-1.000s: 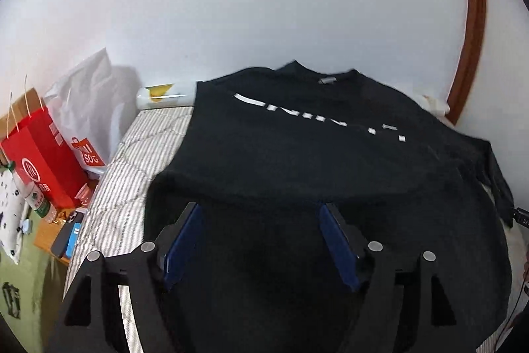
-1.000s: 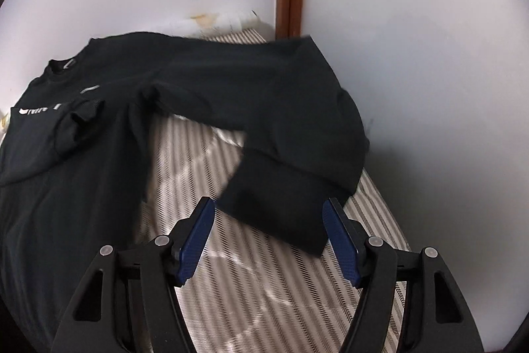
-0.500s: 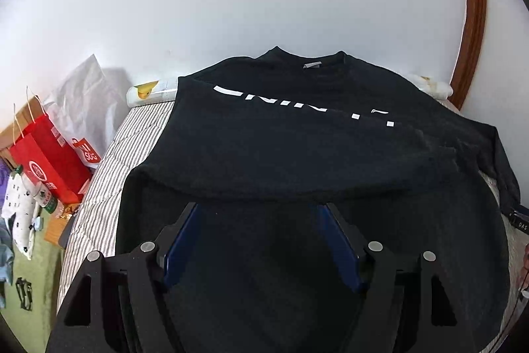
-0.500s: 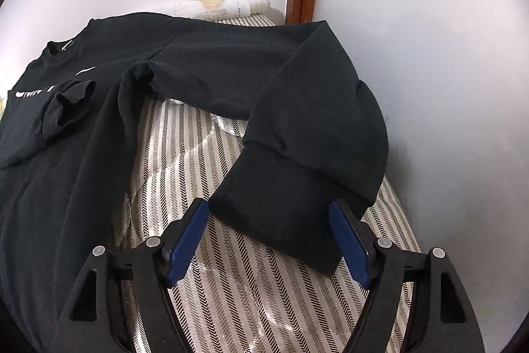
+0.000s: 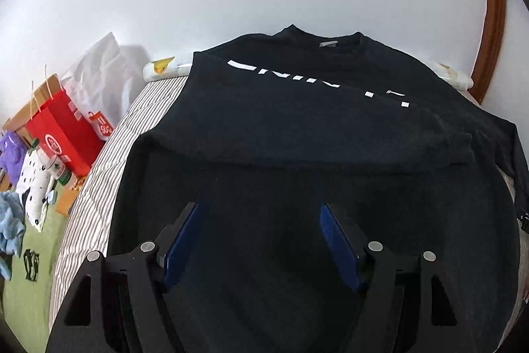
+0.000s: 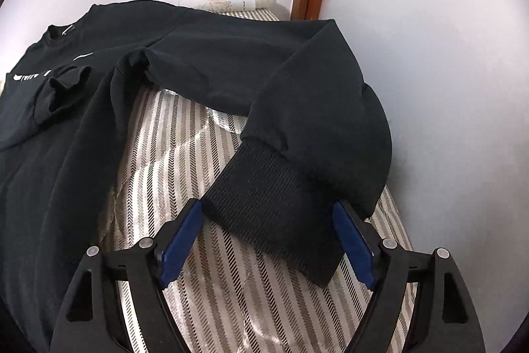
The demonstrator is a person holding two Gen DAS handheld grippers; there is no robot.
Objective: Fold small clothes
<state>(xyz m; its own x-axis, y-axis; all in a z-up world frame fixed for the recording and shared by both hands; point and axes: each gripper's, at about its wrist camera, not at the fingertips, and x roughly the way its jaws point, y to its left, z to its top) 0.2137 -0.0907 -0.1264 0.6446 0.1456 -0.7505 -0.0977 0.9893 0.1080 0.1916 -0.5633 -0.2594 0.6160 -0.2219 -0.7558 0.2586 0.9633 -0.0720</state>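
The black sweatshirt [image 5: 297, 128] lies spread on the striped bed [image 6: 185, 134], its left sleeve already laid across the chest, likely the first fold. The right claw [image 6: 267, 230] is released, straddling the ribbed cuff [image 6: 274, 214], probably to grasp it. The left claw [image 5: 259, 234] hovers released above the body. The white chest lettering is unreadable; the red bag [image 5: 62, 134] shows no legible text.

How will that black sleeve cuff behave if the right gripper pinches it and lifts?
The ribbed cuff looks thick, so the open right gripper should probably grip it without slipping. The sleeve already sags in soft folds, so it will likely hang limp and drag the sweatshirt.
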